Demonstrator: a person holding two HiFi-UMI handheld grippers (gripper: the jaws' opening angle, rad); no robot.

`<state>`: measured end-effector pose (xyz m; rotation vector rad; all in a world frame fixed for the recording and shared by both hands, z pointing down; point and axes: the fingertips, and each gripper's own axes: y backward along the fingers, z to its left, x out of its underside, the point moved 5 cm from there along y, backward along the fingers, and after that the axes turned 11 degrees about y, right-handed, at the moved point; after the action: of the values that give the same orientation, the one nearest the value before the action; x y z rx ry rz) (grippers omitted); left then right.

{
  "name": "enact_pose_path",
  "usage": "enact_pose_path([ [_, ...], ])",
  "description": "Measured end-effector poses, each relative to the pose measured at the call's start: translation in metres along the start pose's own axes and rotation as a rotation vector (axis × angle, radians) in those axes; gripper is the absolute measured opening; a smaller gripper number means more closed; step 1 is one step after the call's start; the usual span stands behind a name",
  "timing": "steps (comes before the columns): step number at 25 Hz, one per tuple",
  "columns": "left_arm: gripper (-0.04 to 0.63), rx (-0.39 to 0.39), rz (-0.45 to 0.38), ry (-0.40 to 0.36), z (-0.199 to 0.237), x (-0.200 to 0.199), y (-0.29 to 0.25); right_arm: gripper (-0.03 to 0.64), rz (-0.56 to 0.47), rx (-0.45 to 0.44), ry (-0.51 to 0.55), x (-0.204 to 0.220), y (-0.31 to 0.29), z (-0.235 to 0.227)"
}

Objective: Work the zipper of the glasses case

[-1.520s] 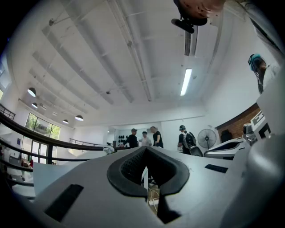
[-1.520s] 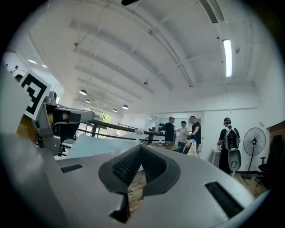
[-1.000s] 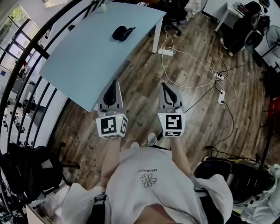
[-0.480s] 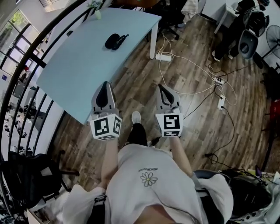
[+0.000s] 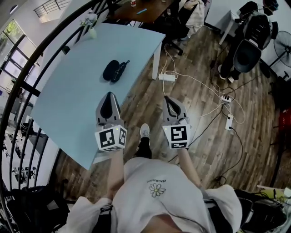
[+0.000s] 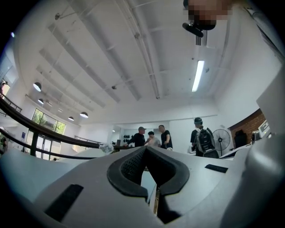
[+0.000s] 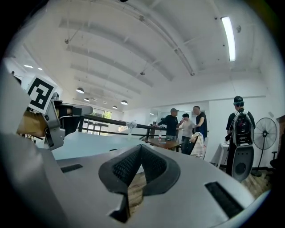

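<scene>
The black glasses case (image 5: 113, 70) lies on the light blue table (image 5: 68, 104), toward its far right part, with a thin strap or pull sticking out at its right end. My left gripper (image 5: 108, 95) is shut and empty, held over the table's near right edge, well short of the case. My right gripper (image 5: 168, 98) is also shut and empty, out over the wooden floor to the right of the table. The left gripper view shows the left gripper's (image 6: 144, 149) pads touching. The right gripper view shows the right gripper's (image 7: 140, 147) pads meeting too. Neither gripper view shows the case.
A white power strip (image 5: 169, 76) with trailing cables lies on the floor beside the table leg (image 5: 155, 68). Office chairs (image 5: 248, 50) stand at the far right, a brown desk (image 5: 141, 11) behind the table, a dark railing (image 5: 27, 77) along the left. Several people (image 7: 185, 124) stand far off.
The table and case have come closer and lower in the head view as the person walks up. Both grippers moved forward with jaws unchanged; the left one now reaches over the table's edge.
</scene>
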<state>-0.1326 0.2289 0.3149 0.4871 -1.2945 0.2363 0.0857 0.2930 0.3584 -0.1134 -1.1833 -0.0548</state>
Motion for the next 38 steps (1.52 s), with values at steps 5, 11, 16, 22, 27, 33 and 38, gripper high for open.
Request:
enact_pose_path([
  [5, 0.012, -0.009, 0.016, 0.032, 0.051, 0.014, -0.105, 0.008, -0.007, -0.029, 0.045, -0.02, -0.12, -0.023],
  [11, 0.013, -0.065, 0.028, -0.008, 0.104, 0.027, -0.177, 0.008, 0.012, -0.054, 0.026, -0.023, -0.227, -0.031],
  [16, 0.012, -0.147, 0.058, -0.005, 0.136, 0.036, -0.196, 0.008, 0.014, -0.123, 0.034, -0.025, -0.273, -0.02],
  [22, 0.012, -0.183, 0.073, -0.031, 0.148, 0.044, -0.204, 0.008, -0.007, -0.177, 0.02, -0.024, -0.31, -0.011],
  [27, 0.012, -0.233, 0.077, -0.043, 0.151, 0.048, -0.207, 0.008, -0.033, -0.249, 0.009, -0.026, -0.33, -0.004],
  [33, 0.014, -0.292, 0.076, -0.041, 0.15, 0.052, -0.211, 0.008, -0.044, -0.333, 0.001, -0.023, -0.346, -0.004],
  [38, 0.014, -0.312, 0.132, -0.046, 0.158, 0.058, -0.219, 0.008, -0.048, -0.379, -0.014, -0.022, -0.357, -0.004],
])
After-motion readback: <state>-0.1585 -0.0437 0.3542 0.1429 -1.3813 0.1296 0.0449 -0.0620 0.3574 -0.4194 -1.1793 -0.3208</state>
